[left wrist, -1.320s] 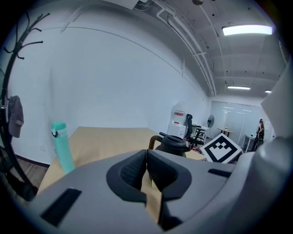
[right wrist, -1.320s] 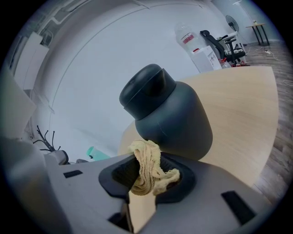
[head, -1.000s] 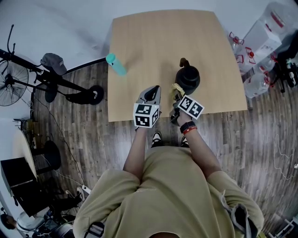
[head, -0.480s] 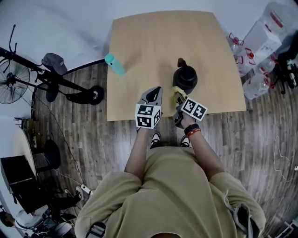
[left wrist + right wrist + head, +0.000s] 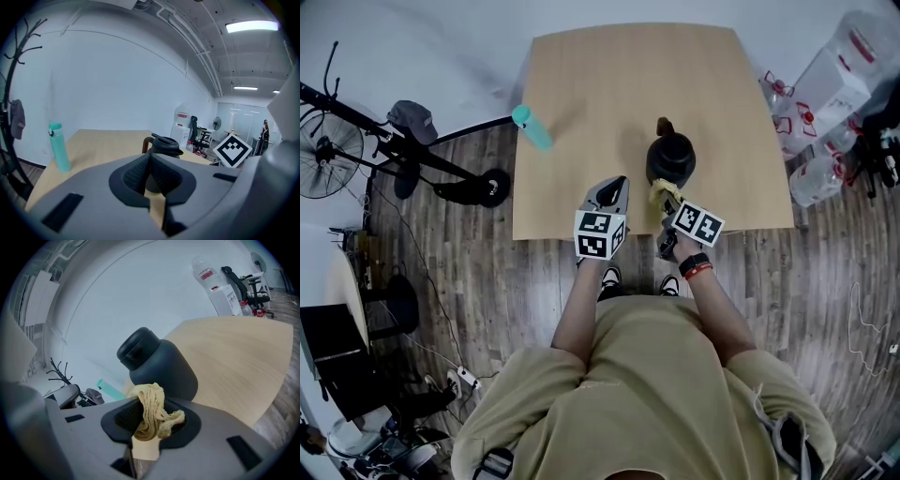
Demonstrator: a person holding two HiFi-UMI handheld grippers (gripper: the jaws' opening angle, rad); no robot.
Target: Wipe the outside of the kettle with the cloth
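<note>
A black kettle (image 5: 670, 157) with a brown handle stands on the wooden table (image 5: 600, 84), near its front edge. It shows also in the left gripper view as the kettle (image 5: 161, 145) and in the right gripper view as the kettle (image 5: 157, 364). My right gripper (image 5: 663, 195) is shut on a yellow cloth (image 5: 151, 411), just in front of the kettle's near side; the cloth (image 5: 660, 191) lies close to the kettle wall, contact unclear. My left gripper (image 5: 612, 188) sits left of the kettle, jaws closed and empty.
A teal bottle (image 5: 532, 129) stands at the table's left edge, seen also as the bottle (image 5: 59, 146). A fan stand (image 5: 412, 159) is on the floor at left. Water jugs (image 5: 834, 84) crowd the right side.
The right gripper with the cloth has drifted slightly right along the kettle's near side. The left gripper has barely moved.
</note>
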